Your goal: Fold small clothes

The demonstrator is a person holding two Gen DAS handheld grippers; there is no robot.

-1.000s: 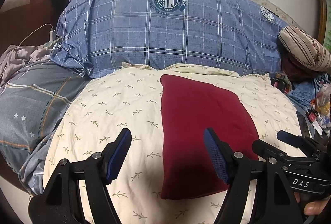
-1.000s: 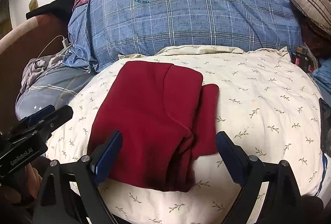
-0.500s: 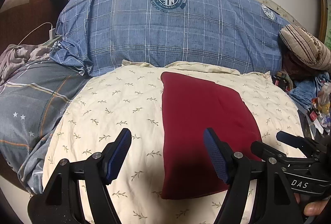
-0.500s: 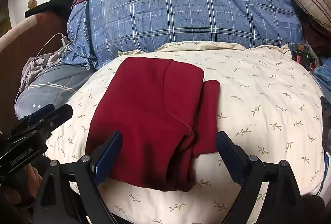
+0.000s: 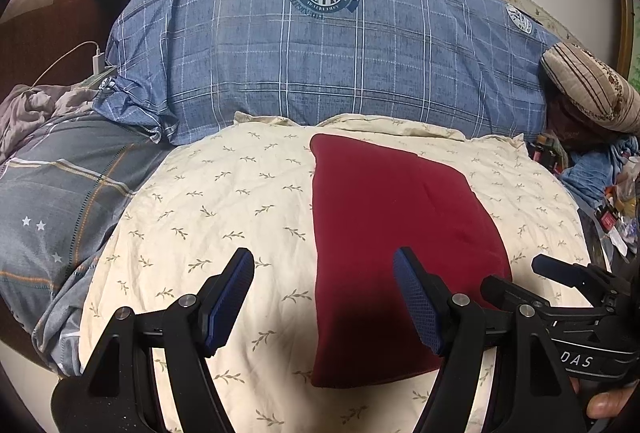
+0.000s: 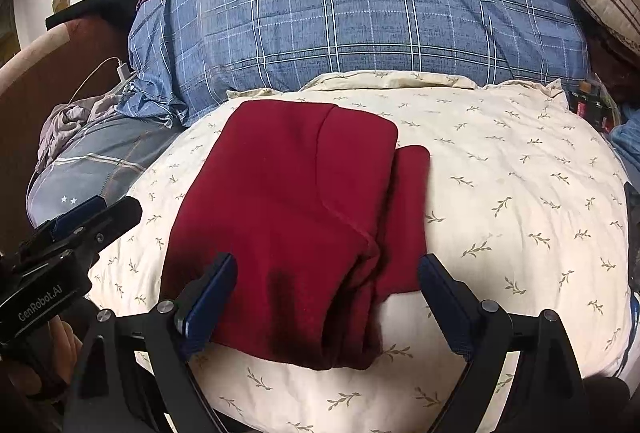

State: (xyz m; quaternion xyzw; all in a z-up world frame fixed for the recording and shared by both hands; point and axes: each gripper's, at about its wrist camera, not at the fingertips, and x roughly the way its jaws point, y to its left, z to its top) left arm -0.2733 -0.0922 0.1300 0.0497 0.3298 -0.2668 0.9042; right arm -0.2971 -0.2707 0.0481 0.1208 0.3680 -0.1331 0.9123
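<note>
Red garment [image 6: 296,217] ahead of gaping, empty right gripper [image 6: 326,291]: side flap seen there only; left gripper [image 5: 324,293] likewise gaping, empty.

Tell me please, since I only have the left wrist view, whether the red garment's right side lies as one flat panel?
Observer: No. In the right wrist view the red garment has a narrow layer sticking out from under its right edge.
Operator: Is the right gripper holding it?
Observer: No, the right gripper is open, its fingers above the near edge, gripping nothing.
Operator: Anything on the cream pillow right of the garment?
Observer: The cream pillow shows only its leaf print there.
</note>
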